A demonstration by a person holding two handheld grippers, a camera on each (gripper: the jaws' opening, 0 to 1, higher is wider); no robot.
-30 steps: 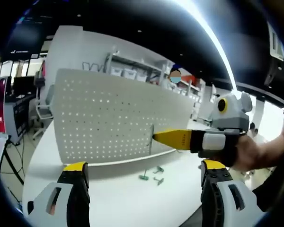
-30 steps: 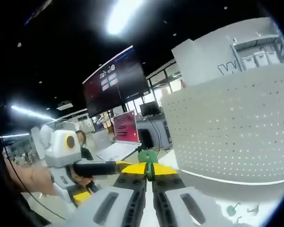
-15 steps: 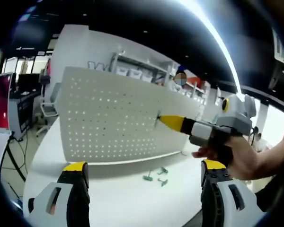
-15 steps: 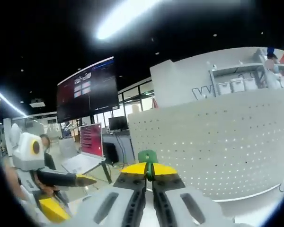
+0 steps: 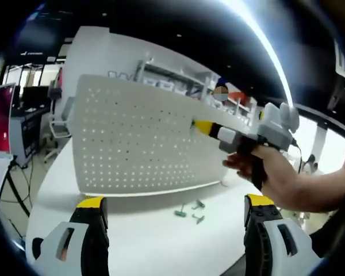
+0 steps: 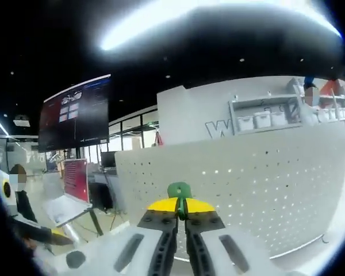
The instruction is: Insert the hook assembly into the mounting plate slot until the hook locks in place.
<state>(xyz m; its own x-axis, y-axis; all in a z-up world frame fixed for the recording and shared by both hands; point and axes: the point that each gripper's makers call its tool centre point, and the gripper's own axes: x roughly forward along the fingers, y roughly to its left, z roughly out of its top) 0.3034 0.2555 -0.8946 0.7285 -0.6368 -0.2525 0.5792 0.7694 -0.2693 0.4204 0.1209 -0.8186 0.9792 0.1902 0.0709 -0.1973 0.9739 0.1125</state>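
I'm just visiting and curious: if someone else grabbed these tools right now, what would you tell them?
Right tongs: shut on the green hook, tip at the white pegboard.
Left tongs: open, holding nothing, hanging back over the white table.
Spare green hooks lie on the table below the board.
Done: hook picked up and brought to the board.
Left: push it into a slot until it locks.

Pegboard [image 5: 138,144] upright on table [image 5: 144,241], ahead of my left gripper [image 5: 172,230]. Spare hooks [image 5: 190,210] on table before pegboard's foot. My right gripper [image 5: 202,126] tip at pegboard face, hook [image 6: 179,191] between its jaws.
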